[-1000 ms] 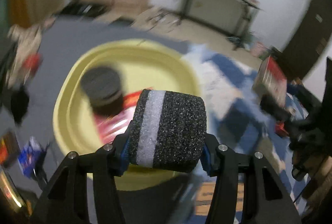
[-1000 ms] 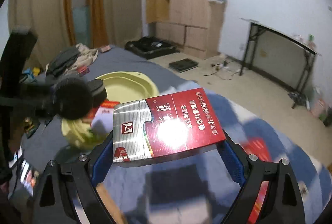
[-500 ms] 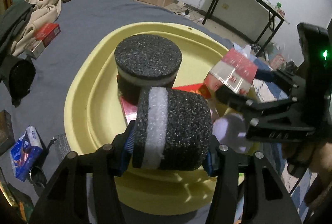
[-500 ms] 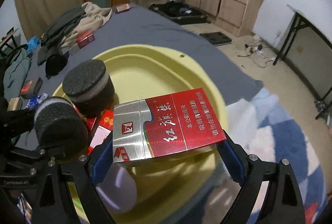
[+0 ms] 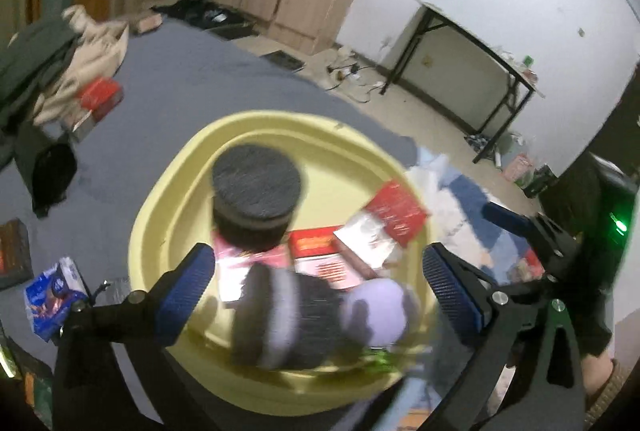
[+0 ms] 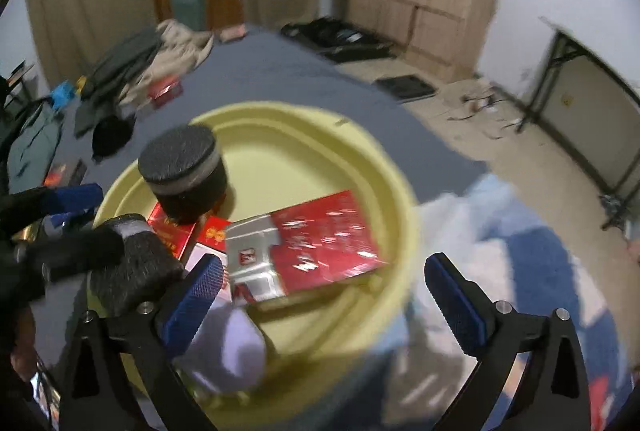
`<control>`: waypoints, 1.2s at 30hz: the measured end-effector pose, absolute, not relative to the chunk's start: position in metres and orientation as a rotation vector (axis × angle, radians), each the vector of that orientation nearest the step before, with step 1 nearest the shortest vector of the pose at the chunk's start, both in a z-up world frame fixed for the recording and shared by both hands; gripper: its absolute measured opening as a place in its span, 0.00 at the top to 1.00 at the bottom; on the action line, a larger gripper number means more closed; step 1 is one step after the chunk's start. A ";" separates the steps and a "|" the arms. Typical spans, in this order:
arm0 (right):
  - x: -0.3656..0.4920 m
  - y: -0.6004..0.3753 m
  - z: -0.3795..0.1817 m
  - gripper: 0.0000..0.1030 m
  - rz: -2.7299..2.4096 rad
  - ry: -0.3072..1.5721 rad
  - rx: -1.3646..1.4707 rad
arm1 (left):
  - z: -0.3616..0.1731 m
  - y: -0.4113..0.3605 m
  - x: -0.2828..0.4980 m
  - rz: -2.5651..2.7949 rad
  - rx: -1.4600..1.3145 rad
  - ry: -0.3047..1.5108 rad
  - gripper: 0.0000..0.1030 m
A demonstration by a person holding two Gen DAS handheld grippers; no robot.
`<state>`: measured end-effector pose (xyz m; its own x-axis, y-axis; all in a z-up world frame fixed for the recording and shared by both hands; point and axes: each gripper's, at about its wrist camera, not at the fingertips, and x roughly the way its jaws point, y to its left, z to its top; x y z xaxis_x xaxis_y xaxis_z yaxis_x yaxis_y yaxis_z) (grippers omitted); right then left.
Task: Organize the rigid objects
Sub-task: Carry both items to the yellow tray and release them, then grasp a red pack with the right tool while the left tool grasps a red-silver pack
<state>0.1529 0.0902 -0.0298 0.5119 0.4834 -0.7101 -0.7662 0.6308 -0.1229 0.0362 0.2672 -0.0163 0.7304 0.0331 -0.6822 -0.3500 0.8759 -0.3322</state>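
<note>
A yellow basin [image 5: 168,199] [image 6: 392,191] sits on the grey bed cover. In it stand an upright black foam cylinder [image 5: 256,191] [image 6: 182,171], a second black foam cylinder with a white band lying on its side [image 5: 280,315] [image 6: 132,267], a red and silver cigarette pack [image 5: 388,223] [image 6: 312,247], other red packs and a white object [image 5: 376,307]. My left gripper [image 5: 316,291] is open and empty above the fallen cylinder. My right gripper [image 6: 320,291] is open and empty just above the cigarette pack.
Clothes [image 6: 152,55], a red pack [image 5: 100,97] and a black pouch [image 5: 54,171] lie on the grey cover to the left. A blue packet [image 5: 52,295] lies near the left gripper. A blue and white blanket [image 6: 520,251] lies right of the basin. A black-legged table [image 5: 472,67] stands by the wall.
Both grippers opened. The banded foam cylinder dropped from the left gripper into the basin. The cigarette pack dropped from the right gripper onto the packs in the basin.
</note>
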 end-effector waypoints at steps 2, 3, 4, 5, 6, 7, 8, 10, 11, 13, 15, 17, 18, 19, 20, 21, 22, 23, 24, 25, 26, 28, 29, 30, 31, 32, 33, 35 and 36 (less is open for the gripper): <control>0.139 0.066 -0.013 0.00 0.759 0.647 -0.421 | -0.001 0.247 0.042 0.173 -0.423 0.713 0.00; 0.128 0.043 0.001 0.00 0.724 0.618 -0.394 | 0.006 0.230 0.046 0.130 -0.389 0.717 0.00; 0.119 0.027 0.009 0.00 0.703 0.605 -0.374 | 0.011 0.213 0.050 0.094 -0.352 0.735 0.00; 0.106 0.003 0.021 0.00 0.675 0.588 -0.336 | 0.014 0.199 0.054 0.056 -0.328 0.752 0.00; 0.093 -0.024 0.032 0.00 0.648 0.578 -0.296 | 0.015 0.182 0.055 0.001 -0.324 0.755 0.00; 0.080 -0.046 0.038 0.00 0.617 0.575 -0.272 | 0.015 0.173 0.055 -0.035 -0.328 0.755 0.00; 0.067 -0.067 0.043 0.00 0.583 0.574 -0.258 | 0.013 0.154 0.056 -0.089 -0.324 0.770 0.00; 0.034 -0.116 0.047 0.00 0.493 0.593 -0.253 | 0.010 0.123 0.060 -0.152 -0.262 0.806 0.00; 0.020 -0.139 0.046 0.00 0.456 0.610 -0.252 | 0.009 0.112 0.059 -0.167 -0.236 0.810 0.00; -0.007 -0.181 0.038 0.00 0.388 0.655 -0.247 | 0.004 0.089 0.059 -0.210 -0.183 0.825 0.00; -0.031 -0.219 0.027 0.00 0.342 0.718 -0.215 | -0.002 0.071 0.059 -0.251 -0.133 0.850 0.00; -0.050 -0.241 0.020 0.00 0.308 0.734 -0.167 | -0.005 0.058 0.057 -0.261 -0.071 0.853 0.00; -0.054 -0.248 0.019 0.00 0.291 0.737 -0.147 | -0.006 0.054 0.056 -0.261 -0.058 0.853 0.00; -0.060 -0.256 0.015 0.00 0.269 0.746 -0.120 | -0.008 0.052 0.055 -0.262 -0.059 0.859 0.00; -0.060 -0.258 0.014 0.00 0.257 0.750 -0.105 | -0.010 0.050 0.056 -0.261 -0.068 0.868 0.00; -0.061 -0.261 0.013 0.00 0.246 0.757 -0.078 | -0.011 0.050 0.058 -0.261 -0.079 0.870 0.00; -0.056 -0.262 0.012 0.00 0.238 0.771 -0.039 | -0.012 0.050 0.063 -0.267 -0.093 0.873 0.00; -0.051 -0.260 0.012 0.00 0.232 0.781 -0.017 | -0.013 0.049 0.067 -0.281 -0.094 0.878 0.00; -0.044 -0.258 0.010 0.00 0.225 0.786 0.001 | -0.013 0.046 0.078 -0.313 -0.079 0.886 0.00; -0.037 -0.255 0.008 0.00 0.221 0.786 0.022 | -0.012 0.043 0.088 -0.321 -0.054 0.884 0.00; -0.030 -0.249 0.006 0.00 0.217 0.783 0.042 | -0.011 0.040 0.100 -0.323 -0.024 0.877 0.00; -0.015 -0.236 -0.005 0.00 0.196 0.766 0.056 | -0.010 0.034 0.118 -0.337 0.026 0.867 0.00; -0.009 -0.230 -0.011 0.00 0.186 0.755 0.051 | -0.012 0.031 0.130 -0.358 0.054 0.870 0.00; -0.001 -0.221 -0.016 0.00 0.166 0.735 0.046 | -0.015 0.026 0.144 -0.388 0.081 0.883 0.00; 0.010 -0.213 -0.029 0.00 0.148 0.727 0.049 | -0.020 0.022 0.156 -0.413 0.111 0.897 0.00; 0.017 -0.208 -0.036 0.00 0.136 0.724 0.058 | -0.022 0.019 0.162 -0.425 0.131 0.903 0.00; 0.026 -0.204 -0.043 0.00 0.125 0.725 0.071 | -0.028 0.015 0.174 -0.443 0.159 0.911 0.00; 0.046 -0.196 -0.057 0.01 0.086 0.731 0.078 | -0.041 0.012 0.196 -0.465 0.163 0.939 0.00; 0.054 -0.194 -0.062 0.01 0.076 0.724 0.070 | -0.048 0.012 0.205 -0.488 0.147 0.963 0.00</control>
<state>0.0538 -0.1935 -0.0624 0.7466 0.0931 -0.6587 -0.0448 0.9949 0.0899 0.2051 0.0119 -0.0481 0.4727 -0.3332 -0.8158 0.4609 0.8825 -0.0934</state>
